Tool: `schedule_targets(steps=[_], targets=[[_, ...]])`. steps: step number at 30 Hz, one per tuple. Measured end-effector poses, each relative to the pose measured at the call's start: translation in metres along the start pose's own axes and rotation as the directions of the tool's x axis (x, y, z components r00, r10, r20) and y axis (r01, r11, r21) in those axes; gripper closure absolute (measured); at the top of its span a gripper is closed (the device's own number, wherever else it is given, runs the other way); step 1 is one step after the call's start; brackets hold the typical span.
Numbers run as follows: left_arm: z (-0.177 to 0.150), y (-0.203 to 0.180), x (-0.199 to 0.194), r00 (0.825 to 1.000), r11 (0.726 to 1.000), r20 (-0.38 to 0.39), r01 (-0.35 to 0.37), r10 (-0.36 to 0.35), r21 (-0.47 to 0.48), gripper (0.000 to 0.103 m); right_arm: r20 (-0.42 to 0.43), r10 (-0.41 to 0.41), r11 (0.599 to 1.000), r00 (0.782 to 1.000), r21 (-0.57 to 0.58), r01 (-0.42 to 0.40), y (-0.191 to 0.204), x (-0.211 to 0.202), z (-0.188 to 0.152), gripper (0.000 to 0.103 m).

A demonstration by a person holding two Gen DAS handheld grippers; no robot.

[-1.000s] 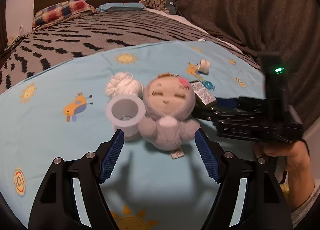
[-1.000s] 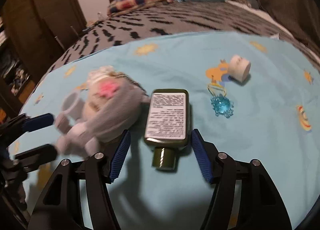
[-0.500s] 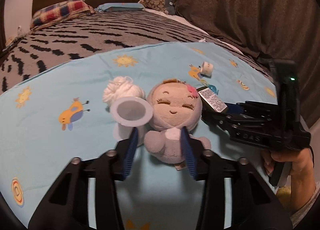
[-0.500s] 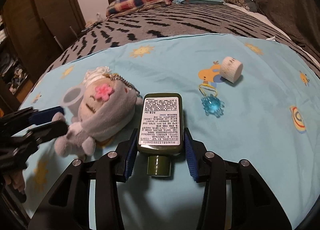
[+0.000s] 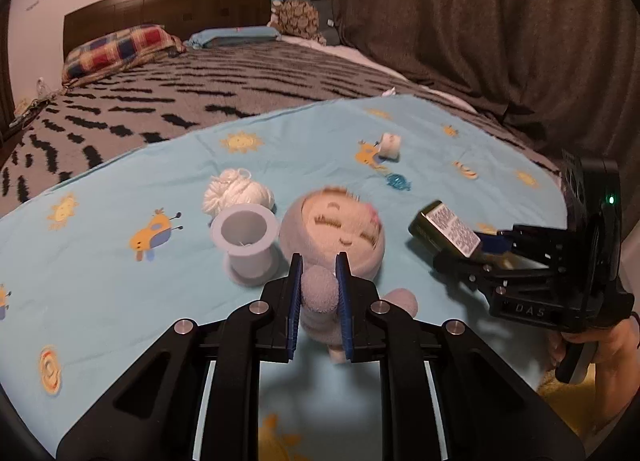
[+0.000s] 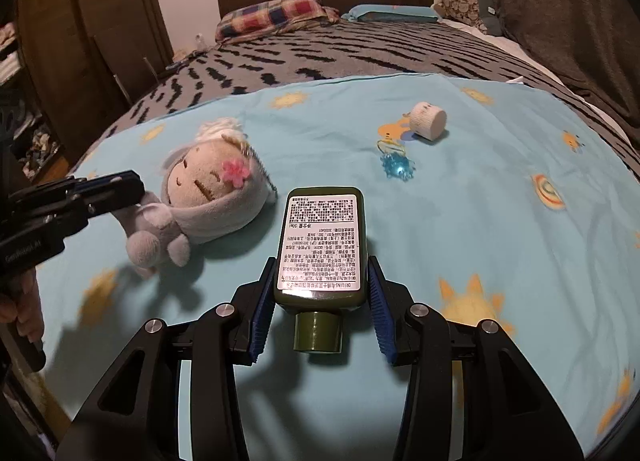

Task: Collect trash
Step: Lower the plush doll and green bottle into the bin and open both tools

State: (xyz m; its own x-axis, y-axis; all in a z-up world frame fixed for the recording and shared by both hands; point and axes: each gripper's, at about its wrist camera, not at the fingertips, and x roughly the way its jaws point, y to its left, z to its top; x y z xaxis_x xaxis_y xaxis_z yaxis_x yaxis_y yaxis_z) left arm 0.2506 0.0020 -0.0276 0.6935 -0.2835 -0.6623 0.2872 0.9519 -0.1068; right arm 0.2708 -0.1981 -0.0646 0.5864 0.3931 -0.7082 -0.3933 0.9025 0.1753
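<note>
Hidden, cropped and blurred parts on the bed

In the left wrist view the plush doll [image 5: 340, 233] was motion-blurred about the head, and its lower body was hidden between the blue pads [image 5: 295, 301] of the left gripper [image 5: 319, 301]; the dark green bottle [image 5: 444, 231] had its cap end covered by the right gripper [image 5: 480, 245], whose holder's hand [image 5: 600, 345] was cut off at the frame's edge. In the right wrist view the bottle's label print [image 6: 322, 241] was too small to read, the doll's limb vanished inside the left gripper's tips, and the small blue trinket [image 6: 396, 165] was too small to identify. The wardrobe [image 6: 80, 41] contents at left were too dark to make out.
</note>
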Motion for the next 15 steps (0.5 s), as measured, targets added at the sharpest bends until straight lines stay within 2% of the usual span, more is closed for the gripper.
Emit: schedule_targets(steps=[8,15], targets=[[-0.032,-0.024,-0.067,0.999,1.0,0.031,0.009,-0.009,0.011,0.088,0.05,0.005,1.0,0.999,-0.001,-0.005,0.024,-0.068,-0.038,0.059],[-0.088,-0.053,-0.123,0.999,0.999,0.028,0.036,-0.036,0.004,0.088,0.036,0.005,1.0,0.999,-0.002,-0.005,0.049,-0.108,-0.089,0.059]])
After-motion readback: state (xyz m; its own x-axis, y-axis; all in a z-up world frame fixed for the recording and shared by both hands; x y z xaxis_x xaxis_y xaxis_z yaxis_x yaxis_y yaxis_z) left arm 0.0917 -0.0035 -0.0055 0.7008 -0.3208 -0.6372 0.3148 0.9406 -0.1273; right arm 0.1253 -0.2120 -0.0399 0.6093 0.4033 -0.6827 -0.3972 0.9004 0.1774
